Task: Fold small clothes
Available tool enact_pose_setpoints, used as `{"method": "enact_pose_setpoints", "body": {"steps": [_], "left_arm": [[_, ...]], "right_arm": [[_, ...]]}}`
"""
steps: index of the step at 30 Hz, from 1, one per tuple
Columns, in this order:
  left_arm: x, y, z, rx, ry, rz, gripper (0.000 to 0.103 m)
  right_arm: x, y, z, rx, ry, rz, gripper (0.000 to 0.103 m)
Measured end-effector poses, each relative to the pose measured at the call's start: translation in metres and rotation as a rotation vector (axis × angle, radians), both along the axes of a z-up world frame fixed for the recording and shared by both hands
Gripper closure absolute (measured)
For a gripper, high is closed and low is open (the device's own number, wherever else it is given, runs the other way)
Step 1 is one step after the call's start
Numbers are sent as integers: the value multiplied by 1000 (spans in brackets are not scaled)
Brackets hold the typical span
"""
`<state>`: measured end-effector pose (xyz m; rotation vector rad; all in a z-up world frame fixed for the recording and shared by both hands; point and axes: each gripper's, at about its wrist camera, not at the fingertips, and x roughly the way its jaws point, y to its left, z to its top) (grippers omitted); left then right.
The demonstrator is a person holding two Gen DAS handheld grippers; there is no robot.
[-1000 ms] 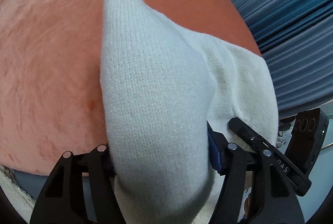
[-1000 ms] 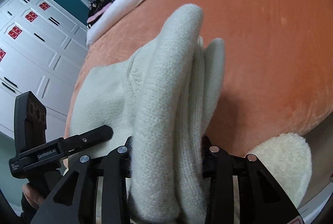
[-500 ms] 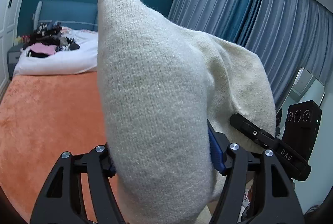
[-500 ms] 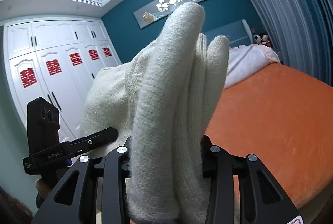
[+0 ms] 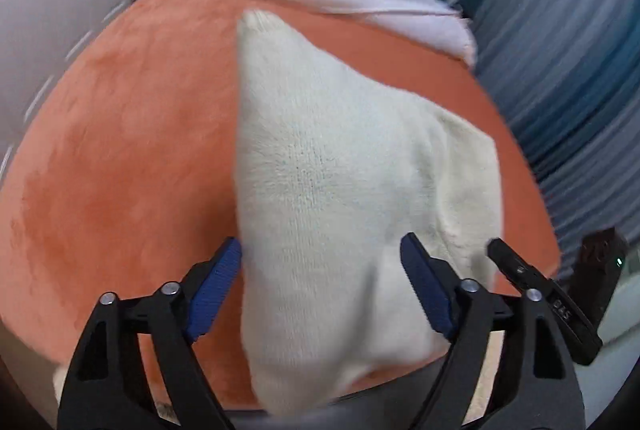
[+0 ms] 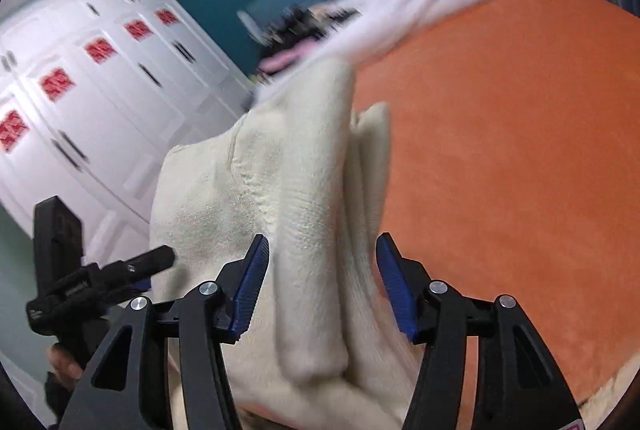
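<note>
wardrobe [image 6: 100, 102] shows only behind right gripper [image 6: 322, 282].

The left wrist camera is looking forward between its own two fingers, down and very close onto the cream knit garment [image 5: 340, 190] and the orange blanket [image 5: 120, 158] — the bed's far edge is sitting near the top of the view. The right wrist camera is facing the same garment [image 6: 304, 190] from the opposite side (the white wardrobe [image 6: 92, 102] is filling its left). Both views are sharing the garment, the blanket [image 6: 520, 150] and each other's gripper at the frame edge.
</note>
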<state>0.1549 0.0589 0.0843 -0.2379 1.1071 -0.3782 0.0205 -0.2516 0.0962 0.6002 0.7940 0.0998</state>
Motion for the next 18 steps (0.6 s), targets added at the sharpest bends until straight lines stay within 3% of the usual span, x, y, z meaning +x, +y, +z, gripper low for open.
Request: {"method": "enact_pose_setpoints", "body": {"steps": [1,3,6,9,13,16,18], "left_arm": [[-6,15,-28,-33,66,38,35],[-28,37,-56,-107,113,90,32],[-53,48,-68,-160,115,128,23],[-46,38,-73,-198,119,133,18],[-41,15,-80,-83,113,92,18],[-39,3,-91,33,131,58,28],[-38,2,-100,68,158,46,35]], "right_arm": [[-10,-4,-28,1,71,-17,47],[-38,-13,-52,70,109,-31,47],[-63,-15,-63,32,149,-12,46],[-56,-14,-71,11,181,0,43],[-35,-4,-79,51,207,-5,43],[-21,7,-77,16,211,36,43],[-13,16,-81,-20,233,57,46]]}}
